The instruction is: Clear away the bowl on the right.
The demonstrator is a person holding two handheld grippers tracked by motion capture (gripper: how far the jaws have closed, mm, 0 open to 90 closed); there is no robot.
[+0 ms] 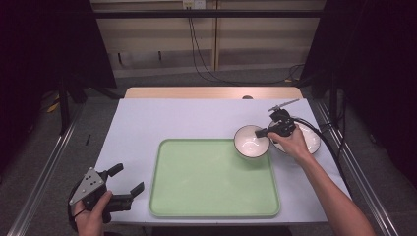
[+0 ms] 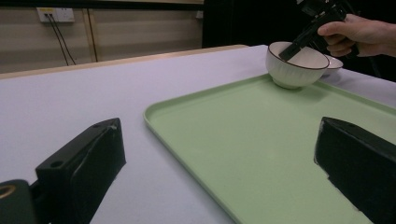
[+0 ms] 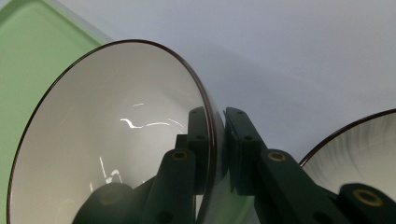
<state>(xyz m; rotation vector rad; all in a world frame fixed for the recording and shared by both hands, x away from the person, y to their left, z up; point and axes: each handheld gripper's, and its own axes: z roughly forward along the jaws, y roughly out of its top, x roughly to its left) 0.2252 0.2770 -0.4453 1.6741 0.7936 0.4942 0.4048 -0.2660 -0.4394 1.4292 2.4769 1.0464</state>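
A white ceramic bowl with a thin dark rim and a faintly ribbed outer wall sits at the far right corner of the pale green tray, overlapping the tray's raised lip; whether its base rests fully on the tray or is lifted slightly, I cannot tell. Its glossy inside catches streaks of light in the right gripper view. The right gripper pinches this bowl's near wall, one black jaw inside and one outside, closed on the rim, as the right gripper view shows plainly. The right hand holds the tool from the right, with its cable trailing off behind. Just beside the held bowl, to its right on the table, stands a second white bowl of the same dark-rimmed kind, partly hidden by the hand. The tray is a smooth rectangular plastic one with rounded corners, lying on a matte white table whose far edge shows a light wooden strip. At the near left corner, well apart from the bowls, the left hand holds the left gripper, its blocky black jaws spread wide with nothing between them, a grey three-cornered plate on top.
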